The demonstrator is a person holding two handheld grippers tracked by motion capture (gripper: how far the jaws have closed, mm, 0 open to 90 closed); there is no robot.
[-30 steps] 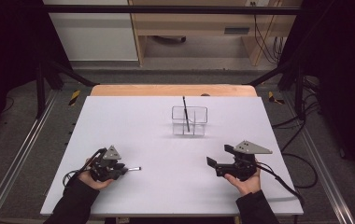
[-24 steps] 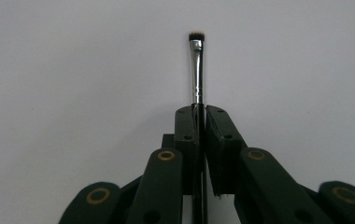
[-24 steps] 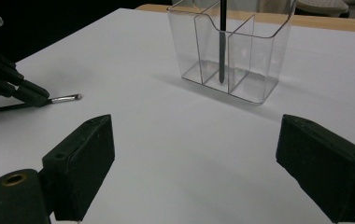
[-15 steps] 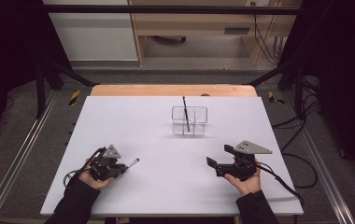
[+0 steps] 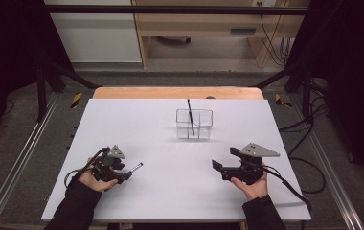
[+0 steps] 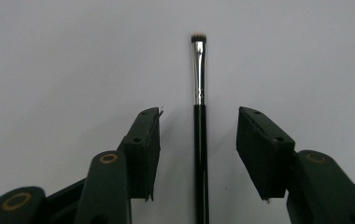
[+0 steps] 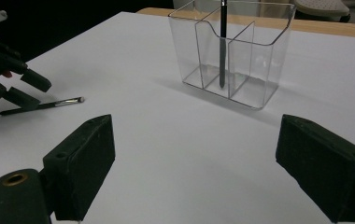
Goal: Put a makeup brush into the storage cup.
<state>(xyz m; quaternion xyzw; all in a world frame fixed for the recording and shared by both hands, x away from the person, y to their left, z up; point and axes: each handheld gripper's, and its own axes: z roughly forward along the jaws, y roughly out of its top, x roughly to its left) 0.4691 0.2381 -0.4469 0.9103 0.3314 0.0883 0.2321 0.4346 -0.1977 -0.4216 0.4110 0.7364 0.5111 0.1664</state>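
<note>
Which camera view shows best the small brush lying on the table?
The left gripper view: the brush lies lengthwise between the open left gripper, bristles and metal ferrule sharp. The high view shows a thin sliver, the right gripper view a small, distant brush on the white table.

A white counter point(image 5: 122, 120) with a wooden far edge point(image 5: 177, 92) stands on grey floor point(image 5: 22, 143). Beyond it are a white cabinet point(image 5: 94, 36) and a wooden shelf unit point(image 5: 204, 33). Cables point(image 5: 273, 40) hang far right; black curtains point(image 5: 7, 43) darken both sides.
</note>
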